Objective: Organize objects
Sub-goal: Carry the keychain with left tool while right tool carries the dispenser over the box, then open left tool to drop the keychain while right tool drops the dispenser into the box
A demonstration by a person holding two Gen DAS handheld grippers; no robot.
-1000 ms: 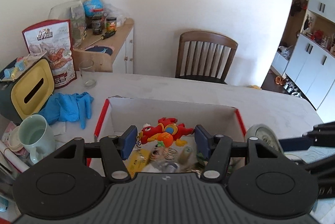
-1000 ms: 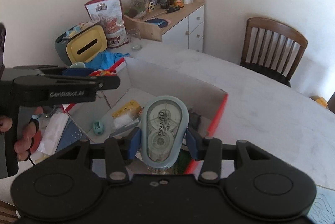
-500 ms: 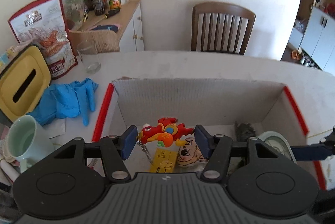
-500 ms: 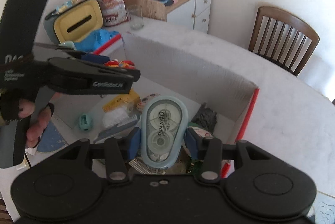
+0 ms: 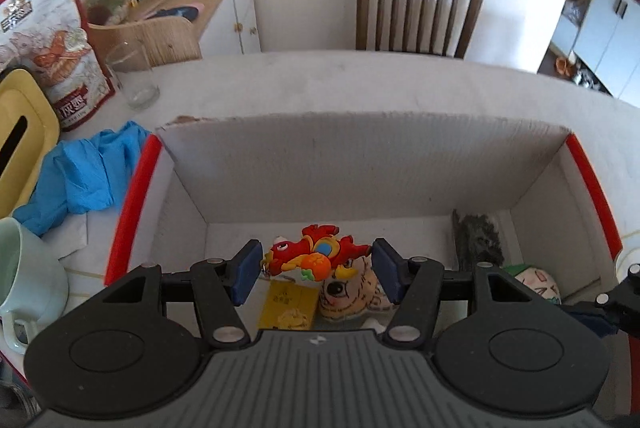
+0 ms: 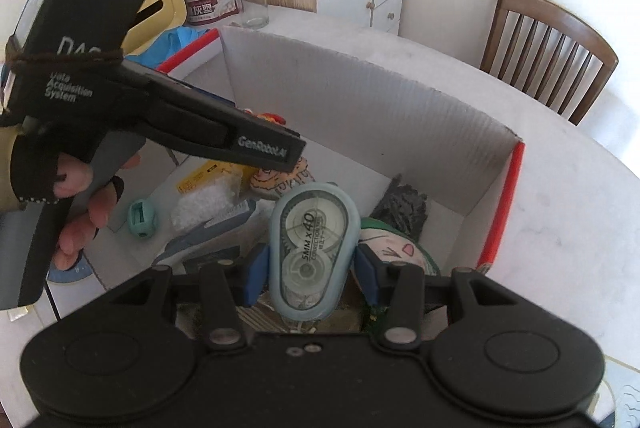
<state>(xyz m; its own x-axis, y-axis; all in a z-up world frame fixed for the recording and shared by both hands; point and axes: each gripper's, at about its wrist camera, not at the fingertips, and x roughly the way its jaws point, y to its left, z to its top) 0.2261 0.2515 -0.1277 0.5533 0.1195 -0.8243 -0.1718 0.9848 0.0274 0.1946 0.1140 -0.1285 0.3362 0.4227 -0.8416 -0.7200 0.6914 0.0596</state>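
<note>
My left gripper (image 5: 316,268) is shut on a red and orange dragon keychain (image 5: 316,254) and holds it inside the white cardboard box (image 5: 360,163) with red edges. My right gripper (image 6: 310,268) is shut on a pale blue correction tape dispenser (image 6: 310,252), low inside the same box (image 6: 360,99). The left gripper's body (image 6: 160,115) and the hand holding it fill the left of the right wrist view. The box holds a yellow packet (image 5: 290,302), a tiger plush (image 5: 352,292), a green-haired plush (image 6: 394,250), a teal sharpener (image 6: 140,218) and a dark bundle (image 6: 404,207).
On the table left of the box lie blue gloves (image 5: 76,175), a mint mug (image 5: 24,276), a yellow tissue box (image 5: 20,131), a glass (image 5: 134,75) and a snack bag (image 5: 48,39). A wooden chair (image 5: 418,11) and a cluttered white cabinet (image 5: 224,3) stand behind.
Both grippers have moved forward and down into the box, each with its object still held. The box interior now fills both views.
</note>
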